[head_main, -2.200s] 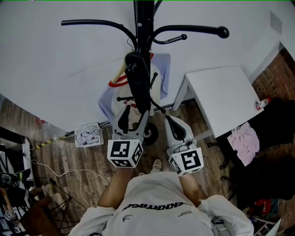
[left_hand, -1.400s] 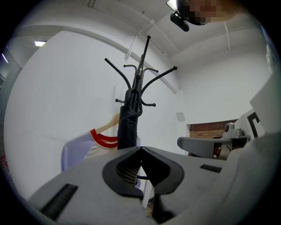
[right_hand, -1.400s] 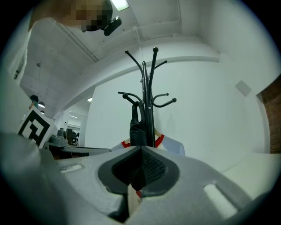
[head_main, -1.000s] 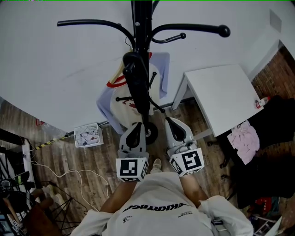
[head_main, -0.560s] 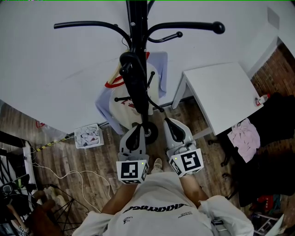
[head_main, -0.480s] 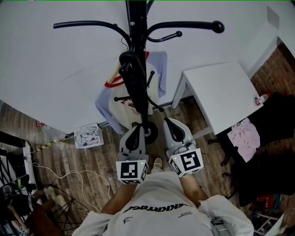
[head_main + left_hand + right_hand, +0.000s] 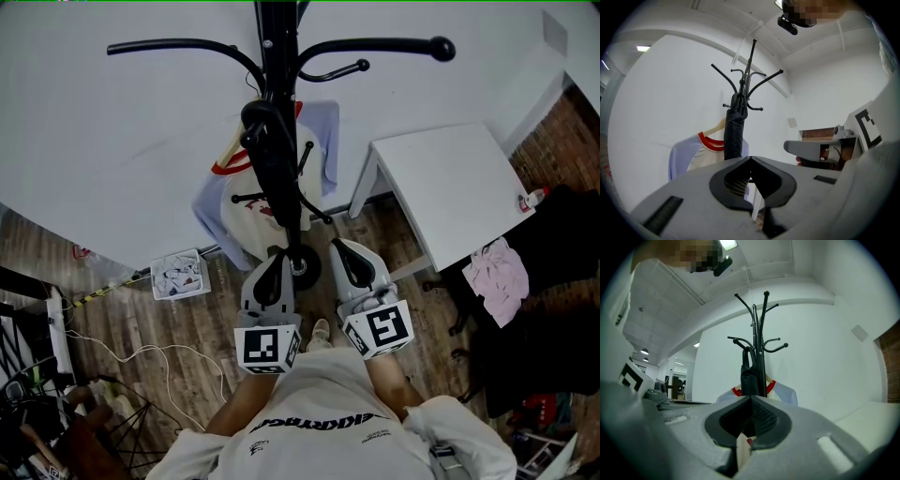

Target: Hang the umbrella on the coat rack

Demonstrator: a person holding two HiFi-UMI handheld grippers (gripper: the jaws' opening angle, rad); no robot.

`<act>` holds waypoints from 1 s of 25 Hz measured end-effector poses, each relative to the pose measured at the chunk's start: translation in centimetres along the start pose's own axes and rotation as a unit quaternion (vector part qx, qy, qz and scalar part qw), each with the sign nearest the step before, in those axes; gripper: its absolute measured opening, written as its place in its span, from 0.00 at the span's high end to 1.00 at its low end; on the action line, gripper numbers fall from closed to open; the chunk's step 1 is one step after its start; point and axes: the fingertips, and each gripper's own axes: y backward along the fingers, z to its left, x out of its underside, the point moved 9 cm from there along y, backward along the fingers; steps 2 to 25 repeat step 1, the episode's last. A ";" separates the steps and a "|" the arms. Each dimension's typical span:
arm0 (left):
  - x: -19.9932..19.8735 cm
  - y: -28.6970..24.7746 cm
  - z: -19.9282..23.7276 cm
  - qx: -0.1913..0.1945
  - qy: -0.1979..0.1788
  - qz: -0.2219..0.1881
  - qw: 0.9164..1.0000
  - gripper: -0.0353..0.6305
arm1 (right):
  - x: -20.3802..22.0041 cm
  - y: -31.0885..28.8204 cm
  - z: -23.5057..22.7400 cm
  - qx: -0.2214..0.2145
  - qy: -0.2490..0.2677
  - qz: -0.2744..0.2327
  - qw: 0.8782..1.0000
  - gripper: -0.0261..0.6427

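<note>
One small box (image 7: 156,277) on the floor holds pale scraps. The folded black umbrella (image 7: 277,178) hangs on the coat rack (image 7: 278,47), in front of a shirt (image 7: 323,141). Left claw (image 7: 274,257) and right claw (image 7: 337,247) are held level, side by side, both pinched shut on nothing.
</note>
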 end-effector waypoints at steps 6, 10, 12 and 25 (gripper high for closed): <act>-0.1 0.0 0.0 0.000 0.000 -0.001 1.000 0.95 | 0.0 0.0 0.0 -0.001 -0.002 0.000 1.000 0.97; -0.1 0.0 0.0 0.000 0.000 -0.001 1.000 0.95 | 0.0 0.0 0.0 -0.001 -0.002 0.000 1.000 0.97; -0.1 0.0 0.0 0.000 0.000 -0.001 1.000 0.95 | 0.0 0.0 0.0 -0.001 -0.002 0.000 1.000 0.97; -0.1 0.0 0.0 0.000 0.000 -0.001 1.000 0.95 | 0.0 0.0 0.0 -0.001 -0.002 0.000 1.000 0.97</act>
